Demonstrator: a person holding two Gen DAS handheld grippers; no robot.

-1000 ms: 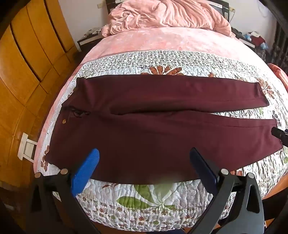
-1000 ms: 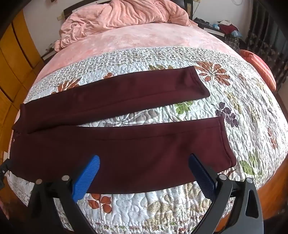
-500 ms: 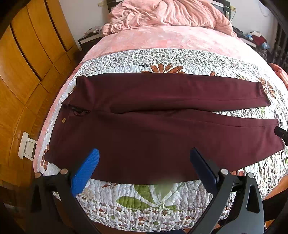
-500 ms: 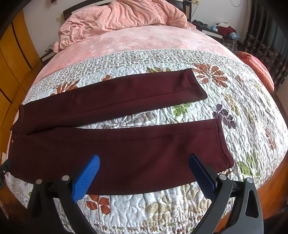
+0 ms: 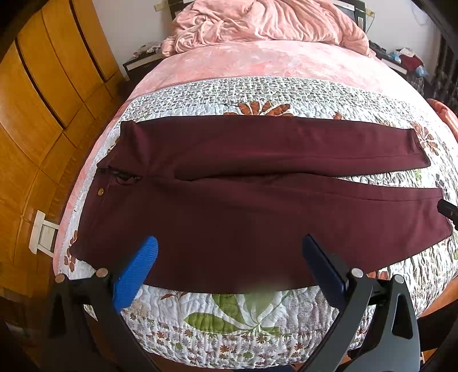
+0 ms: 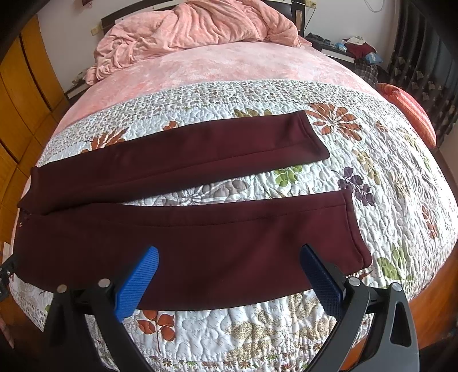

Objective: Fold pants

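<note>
Dark maroon pants (image 5: 252, 200) lie flat on the floral quilt (image 5: 257, 314), waist to the left, legs running right and slightly apart. In the right wrist view the pants (image 6: 200, 251) show both leg cuffs, the near cuff at the right. My left gripper (image 5: 229, 257) is open and empty, hovering over the near edge of the seat and thigh. My right gripper (image 6: 229, 269) is open and empty over the near leg. The right gripper's tip (image 5: 448, 209) shows at the left view's right edge.
A crumpled pink blanket (image 5: 263, 23) lies at the head of the bed. Wooden wardrobe doors (image 5: 34, 114) stand to the left. An orange cushion (image 6: 409, 114) sits at the bed's right side. A cluttered nightstand (image 6: 352, 51) is at the far right.
Both views have shifted slightly, with the pants a little lower in frame. Both grippers stay open and the pants have not moved.
</note>
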